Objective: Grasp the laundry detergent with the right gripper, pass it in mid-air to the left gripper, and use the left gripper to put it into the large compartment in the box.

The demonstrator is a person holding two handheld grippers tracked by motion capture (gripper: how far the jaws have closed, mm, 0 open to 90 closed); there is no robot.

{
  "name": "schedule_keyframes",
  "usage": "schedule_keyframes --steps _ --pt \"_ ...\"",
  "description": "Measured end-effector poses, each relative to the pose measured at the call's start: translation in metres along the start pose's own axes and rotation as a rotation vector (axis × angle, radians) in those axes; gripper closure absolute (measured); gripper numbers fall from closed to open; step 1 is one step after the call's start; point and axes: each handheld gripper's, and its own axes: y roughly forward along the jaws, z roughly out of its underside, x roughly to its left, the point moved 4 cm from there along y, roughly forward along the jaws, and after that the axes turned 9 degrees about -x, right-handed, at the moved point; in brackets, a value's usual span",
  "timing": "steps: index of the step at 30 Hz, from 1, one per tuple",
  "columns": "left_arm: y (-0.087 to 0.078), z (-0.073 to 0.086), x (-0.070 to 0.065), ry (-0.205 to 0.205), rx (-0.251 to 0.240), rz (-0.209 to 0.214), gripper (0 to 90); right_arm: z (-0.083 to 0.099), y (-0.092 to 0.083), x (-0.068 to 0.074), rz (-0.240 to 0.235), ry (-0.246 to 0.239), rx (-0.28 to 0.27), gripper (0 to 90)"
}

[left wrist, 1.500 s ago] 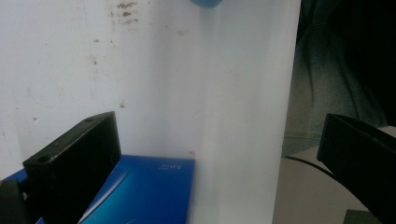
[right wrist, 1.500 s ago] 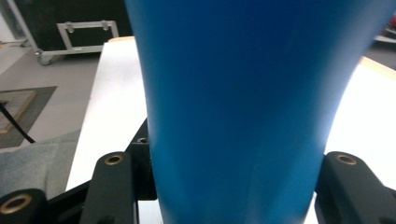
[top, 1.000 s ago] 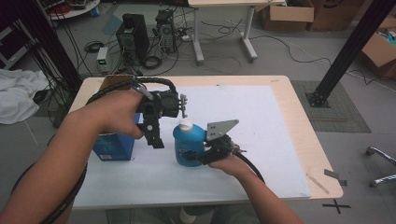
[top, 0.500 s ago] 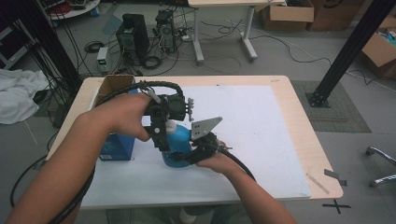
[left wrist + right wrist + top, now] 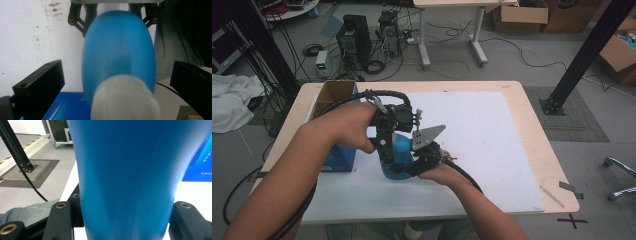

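You had the blue plastic bottle (image 5: 397,157) standing on the white mat (image 5: 492,150) near the table's front-left, just beside the blue carton (image 5: 339,157), and you had both tools on it. Your right gripper (image 5: 414,167) had its jaws clamped on the lower body of the bottle; in the right gripper view the blue wall (image 5: 127,177) sat squeezed between the 2 black jaws. Your left gripper (image 5: 387,145) came down over the top with its jaws spread wide, one on each side of the white cap (image 5: 125,98), and neither touched it.

The bottle looked like smooth, glossy plastic, so I judged it slippery and probably light, with a wall that could flex if you squeezed hard. Its body tapered and bulged, which means a grip on the curve could slide up or down. The lower body, where you held it, seemed the firmest place to steady it. The cap was narrower and looked stiffer, so it seemed the right spot for the left jaws to close on. Whether there was liquid inside, I could not tell, so you would have done well to keep it upright.
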Motion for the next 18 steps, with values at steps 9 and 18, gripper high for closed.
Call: schedule_keyframes --steps 9,18 --pt "0.004 -0.0004 -0.0007 0.011 0.022 -0.009 0.4 -0.0062 0.0042 0.0001 -0.006 -0.019 -0.008 43.8" --pt "0.0063 -0.0003 -0.0014 0.027 0.024 0.006 10.2 -0.007 0.0027 -0.0007 0.002 -0.015 -0.015 43.8"
